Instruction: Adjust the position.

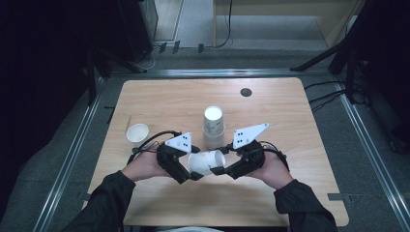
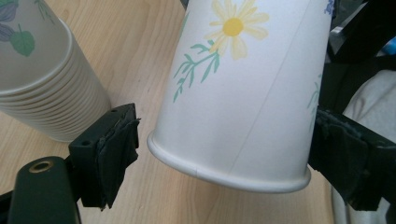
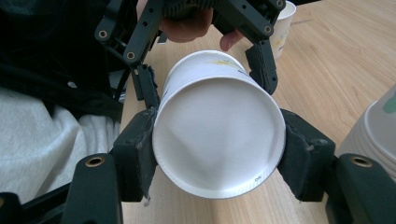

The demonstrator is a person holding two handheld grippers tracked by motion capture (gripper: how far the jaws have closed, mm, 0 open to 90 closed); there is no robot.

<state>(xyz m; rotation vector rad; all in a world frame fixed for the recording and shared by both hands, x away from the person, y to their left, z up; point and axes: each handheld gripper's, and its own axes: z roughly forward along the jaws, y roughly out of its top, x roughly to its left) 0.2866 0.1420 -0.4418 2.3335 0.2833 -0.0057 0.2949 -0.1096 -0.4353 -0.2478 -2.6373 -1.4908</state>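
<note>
A white paper cup (image 1: 205,162) with a yellow flower print lies on its side in the air between my two grippers, over the table's near half. My right gripper (image 1: 221,160) is shut on the cup's base end; in the right gripper view both pads press the sides of the cup (image 3: 217,135) near its bottom. My left gripper (image 1: 193,166) is open around the rim end. In the left gripper view the cup (image 2: 243,93) hangs between the jaws, with a clear gap at one pad (image 2: 114,149) and the other pad close to the rim.
A stack of upside-down paper cups (image 1: 213,128) stands just behind the grippers. A single upright cup (image 1: 137,134) sits at the left of the wooden table (image 1: 290,121). A dark round grommet (image 1: 246,92) lies near the far edge.
</note>
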